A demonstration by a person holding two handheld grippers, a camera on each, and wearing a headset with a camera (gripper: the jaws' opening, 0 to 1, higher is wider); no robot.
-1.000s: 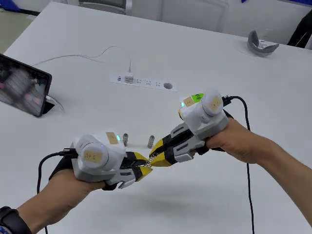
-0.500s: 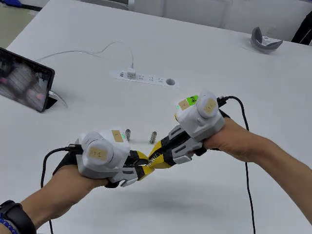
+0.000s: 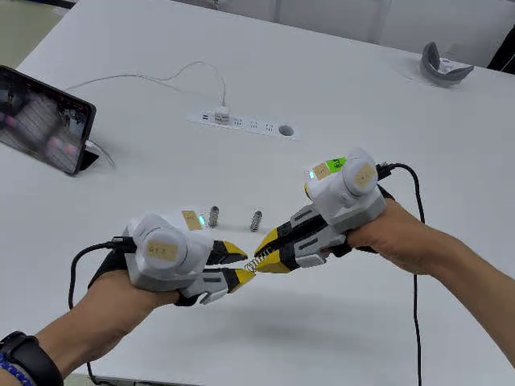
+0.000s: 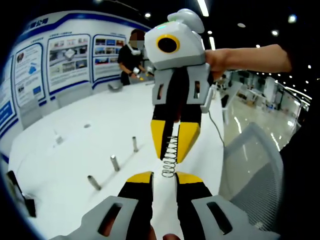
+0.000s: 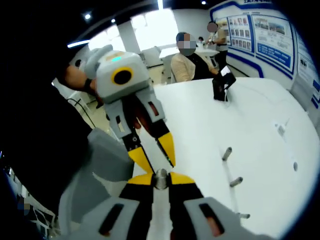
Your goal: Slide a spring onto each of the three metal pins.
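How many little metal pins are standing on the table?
3. In the left gripper view they stand in a row on the white table: the nearest pin, the middle pin and the farthest pin.

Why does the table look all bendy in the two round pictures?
Left gripper view: the fisheye lens curves the white table and the wall posters, yet the spring looks sharp. Right gripper view: same bulge, plus glare from ceiling lights. Head view: straight edges, soft shadows on the table.

A spring (image 4: 170,152) bridges your left tool (image 3: 248,265) and right tool (image 3: 259,255); pins (image 3: 214,215) stand just beyond them, open surface (image 3: 338,322) all around.
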